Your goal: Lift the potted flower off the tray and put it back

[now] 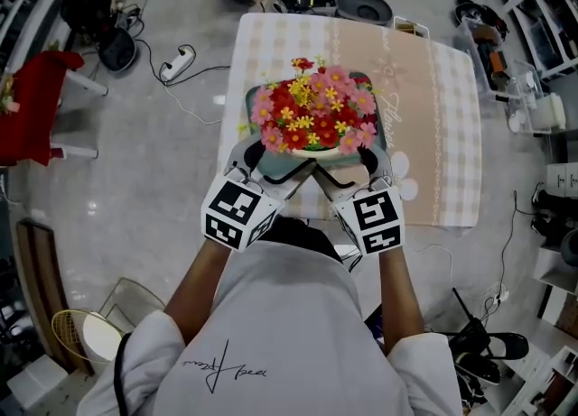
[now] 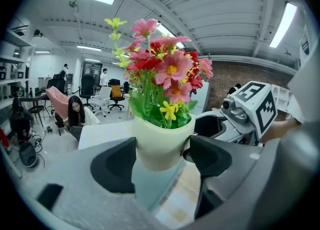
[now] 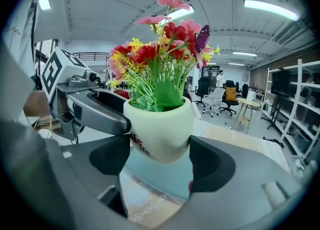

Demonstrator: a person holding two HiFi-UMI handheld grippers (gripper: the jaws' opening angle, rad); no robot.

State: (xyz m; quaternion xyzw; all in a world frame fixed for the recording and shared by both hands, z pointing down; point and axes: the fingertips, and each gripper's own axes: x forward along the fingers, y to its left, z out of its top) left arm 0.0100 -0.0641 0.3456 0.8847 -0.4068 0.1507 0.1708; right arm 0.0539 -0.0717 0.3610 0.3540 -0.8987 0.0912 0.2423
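**Pot held in both grippers above the tray**

Potted flower (image 1: 312, 106) hangs over the teal tray (image 1: 379, 130), mid-table (image 1: 433, 89). Left gripper (image 2: 162, 155) clamps the cream pot from the near-left, both pads pressed to its wall. Right gripper (image 3: 159, 150) does the same from the near-right. Pot base looks clear of the tray surface (teal shows beneath it in both gripper views). Pot upright, blooms not tilted. Judged step: lift made, return pending. Next move calls for a straight, level descent onto the tray's middle, both grips firm, jaws parted only once the base rests
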